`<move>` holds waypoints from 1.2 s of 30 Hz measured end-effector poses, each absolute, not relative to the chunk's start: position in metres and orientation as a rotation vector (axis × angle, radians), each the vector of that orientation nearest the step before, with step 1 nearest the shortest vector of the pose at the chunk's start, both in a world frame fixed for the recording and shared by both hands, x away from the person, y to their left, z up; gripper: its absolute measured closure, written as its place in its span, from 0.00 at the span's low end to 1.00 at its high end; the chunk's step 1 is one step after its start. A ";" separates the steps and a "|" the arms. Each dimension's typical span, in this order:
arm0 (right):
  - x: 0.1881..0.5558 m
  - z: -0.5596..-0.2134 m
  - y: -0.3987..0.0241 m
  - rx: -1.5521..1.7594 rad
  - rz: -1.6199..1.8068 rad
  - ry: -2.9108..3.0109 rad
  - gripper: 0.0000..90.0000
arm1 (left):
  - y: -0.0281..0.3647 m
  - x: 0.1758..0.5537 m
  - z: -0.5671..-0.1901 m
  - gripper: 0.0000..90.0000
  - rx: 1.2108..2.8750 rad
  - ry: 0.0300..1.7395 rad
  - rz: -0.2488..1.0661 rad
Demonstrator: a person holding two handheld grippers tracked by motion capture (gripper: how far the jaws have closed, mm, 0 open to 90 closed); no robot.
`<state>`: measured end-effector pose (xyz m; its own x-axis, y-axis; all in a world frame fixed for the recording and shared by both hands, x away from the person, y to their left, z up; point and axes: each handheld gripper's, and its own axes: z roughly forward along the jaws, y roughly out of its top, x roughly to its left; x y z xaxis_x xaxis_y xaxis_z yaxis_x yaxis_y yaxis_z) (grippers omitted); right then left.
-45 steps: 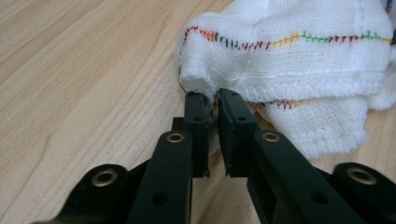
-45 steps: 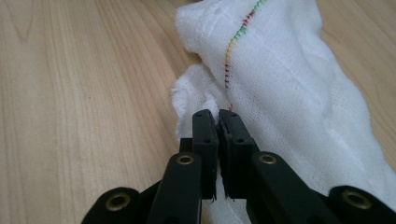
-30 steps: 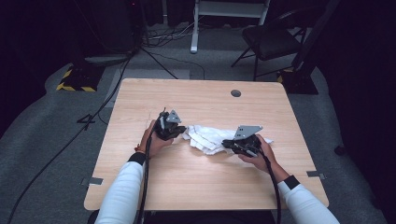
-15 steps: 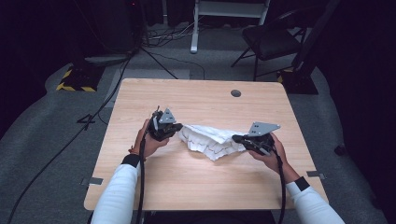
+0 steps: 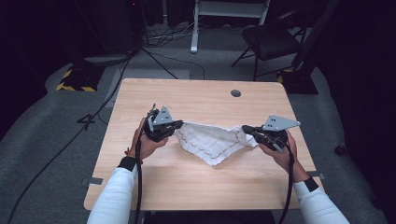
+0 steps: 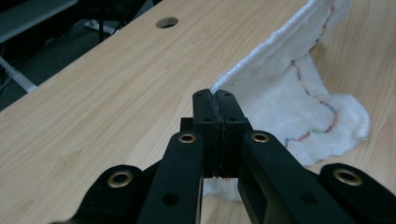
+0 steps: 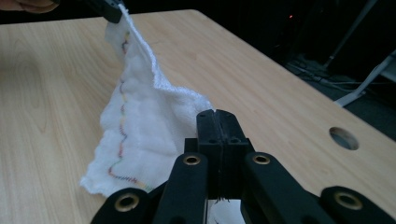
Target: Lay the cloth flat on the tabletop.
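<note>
The white terry cloth with a wavy multicoloured stitched line (image 5: 212, 142) hangs between both grippers above the light wooden table (image 5: 196, 100), its lower fold sagging toward the tabletop. The left gripper (image 5: 176, 126) is clenched on one corner; the right gripper (image 5: 246, 129) is clenched on the opposite corner. The cloth appears light, soft and limp. It drapes freely and will not hold shape. Grasp at hemmed corners or edges, where the thicker weave should resist slipping.

Dim room, grey carpet floor (image 5: 56, 154), light wooden table (image 5: 196, 98) – cable hole (image 5: 236, 93), dark chair (image 5: 268, 39), cables behind
</note>
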<state>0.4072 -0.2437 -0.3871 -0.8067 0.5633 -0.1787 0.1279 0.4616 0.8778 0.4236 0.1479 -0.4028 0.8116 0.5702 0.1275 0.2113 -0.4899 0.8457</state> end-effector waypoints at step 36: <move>0.326 -0.298 -0.267 0.490 1.439 2.090 1.00 | 0.145 0.346 -0.309 0.99 2.008 0.342 0.616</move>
<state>0.3261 -0.2667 -0.2978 -0.7822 0.5782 -0.2323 -0.0110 0.3600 0.9329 0.3464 0.1449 -0.3088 0.8324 0.4777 0.2809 -0.0136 -0.4891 0.8721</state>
